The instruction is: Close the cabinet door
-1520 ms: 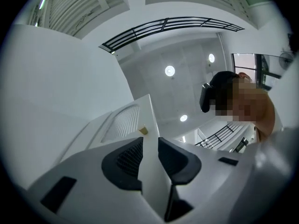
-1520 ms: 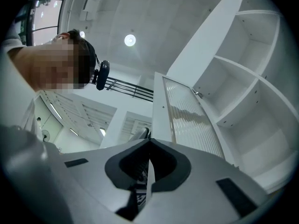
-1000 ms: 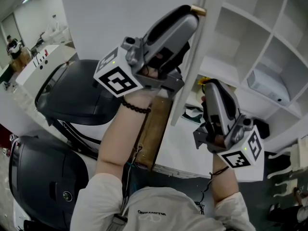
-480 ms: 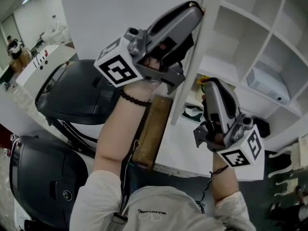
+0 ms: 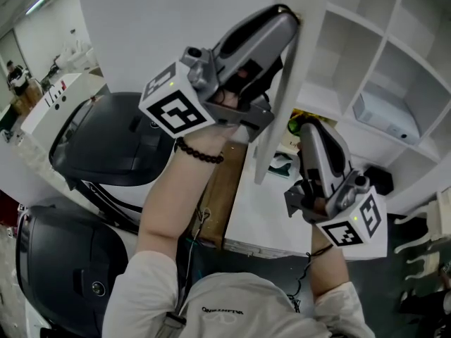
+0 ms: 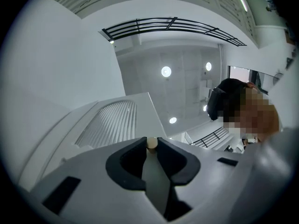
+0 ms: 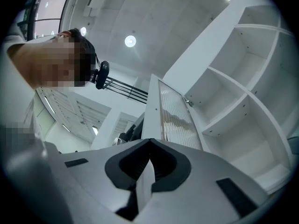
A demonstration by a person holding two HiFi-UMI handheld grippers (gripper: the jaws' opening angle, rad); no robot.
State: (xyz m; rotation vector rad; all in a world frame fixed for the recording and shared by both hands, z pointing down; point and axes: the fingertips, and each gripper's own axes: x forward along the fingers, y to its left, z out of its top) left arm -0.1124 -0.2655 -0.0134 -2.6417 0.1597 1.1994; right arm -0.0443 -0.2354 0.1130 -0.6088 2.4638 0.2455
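Note:
The white cabinet door [image 5: 285, 97] stands ajar, edge-on in the head view, with a ribbed glass panel [image 7: 175, 113]. My left gripper [image 5: 287, 14] reaches up to the door's edge. Its jaws have just been closing and now press on the small cream door knob [image 6: 152, 143], which sits between the tips. The open white cabinet [image 5: 366, 55] with its shelves lies to the right. My right gripper [image 5: 308, 125] hangs lower, below the shelves and right of the door; its jaws [image 7: 149, 141] meet with nothing between them.
A white box [image 5: 384, 115] rests on a shelf. Two dark office chairs [image 5: 106, 146] stand at the left, one nearer me [image 5: 63, 259]. A wooden board [image 5: 222, 189] lies beside the white counter [image 5: 264, 217] under the door.
The knob showed beyond the left gripper's tips a second ago; now the tips cover it and have closed on it. The right gripper has stayed where it was.

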